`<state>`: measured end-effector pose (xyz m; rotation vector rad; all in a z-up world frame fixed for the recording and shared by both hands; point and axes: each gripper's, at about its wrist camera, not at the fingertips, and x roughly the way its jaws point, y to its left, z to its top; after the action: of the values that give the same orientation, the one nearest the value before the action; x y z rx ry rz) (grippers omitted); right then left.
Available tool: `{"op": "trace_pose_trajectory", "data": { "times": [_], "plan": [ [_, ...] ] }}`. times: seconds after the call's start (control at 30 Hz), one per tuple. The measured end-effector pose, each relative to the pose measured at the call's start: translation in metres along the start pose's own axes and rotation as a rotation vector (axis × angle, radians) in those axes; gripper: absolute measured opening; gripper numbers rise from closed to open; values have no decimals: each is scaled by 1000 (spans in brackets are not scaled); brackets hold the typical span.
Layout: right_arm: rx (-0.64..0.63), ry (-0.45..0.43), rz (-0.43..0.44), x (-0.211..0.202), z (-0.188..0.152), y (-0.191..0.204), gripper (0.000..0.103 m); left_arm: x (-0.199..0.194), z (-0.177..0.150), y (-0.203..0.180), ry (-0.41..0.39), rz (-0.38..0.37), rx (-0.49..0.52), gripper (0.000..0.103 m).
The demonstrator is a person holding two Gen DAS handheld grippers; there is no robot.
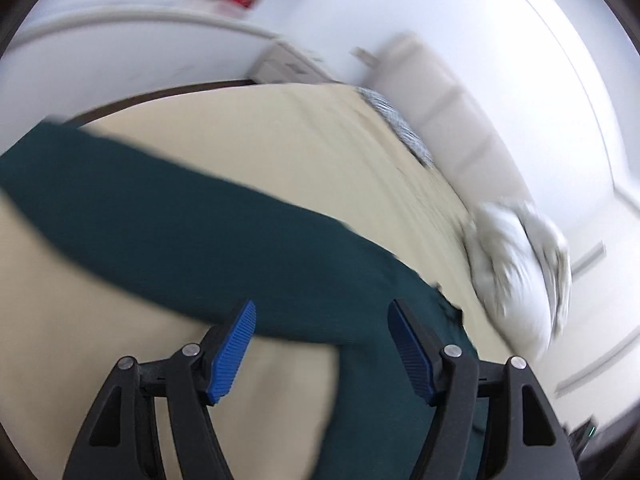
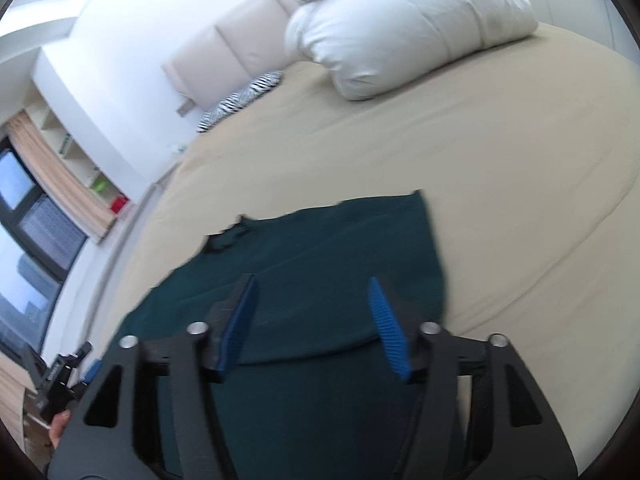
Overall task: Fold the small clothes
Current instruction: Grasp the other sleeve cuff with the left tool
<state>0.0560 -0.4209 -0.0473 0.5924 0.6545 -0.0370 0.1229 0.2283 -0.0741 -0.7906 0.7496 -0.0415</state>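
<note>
A dark teal garment (image 1: 192,240) lies spread on the beige bed sheet (image 1: 280,140). In the left wrist view it runs as a long band from the far left down under the right finger. My left gripper (image 1: 322,308) is open and empty just above its near edge. In the right wrist view the same garment (image 2: 332,248) lies flat with a ragged far-left edge. My right gripper (image 2: 312,280) is open and empty over its middle. The left gripper also shows in the right wrist view (image 2: 60,372) at the lower left, held in a hand.
A white pillow (image 2: 400,36) with a crumpled light blanket lies at the head of the bed, with a zebra-striped cushion (image 2: 244,96) beside a padded headboard (image 2: 224,52). A window (image 2: 28,232) and shelves stand beyond the bed's left side. The left view is motion-blurred.
</note>
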Motion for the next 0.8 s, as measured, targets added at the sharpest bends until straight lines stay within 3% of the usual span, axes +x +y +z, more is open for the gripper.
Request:
{"op": "trace_pose_trajectory", "data": {
  "times": [0.13,0.2,0.4,0.57,0.67,0.73,0.8],
  "plan": [
    [0,70,97,7,-30,42,65,-45,15,81,-82,61,-225,71],
    [-7,108,133,13,-42,61,65,-59,19,107,-122,54,-310,71],
    [-31,145,178,15,-62,102,65,-57,33,148,-164,-19,-491,71],
    [-38,133,178,0,-67,110,65,-46,47,172,-208,-45,-623,67],
    [-38,126,180,-2,-65,109,65,-42,56,177,-228,-32,-669,43],
    [-37,125,176,-1,-66,108,65,-38,64,177,-220,-26,-672,12],
    [-31,124,179,0,-65,103,65,-42,71,161,-227,-5,-594,9]
  ]
}}
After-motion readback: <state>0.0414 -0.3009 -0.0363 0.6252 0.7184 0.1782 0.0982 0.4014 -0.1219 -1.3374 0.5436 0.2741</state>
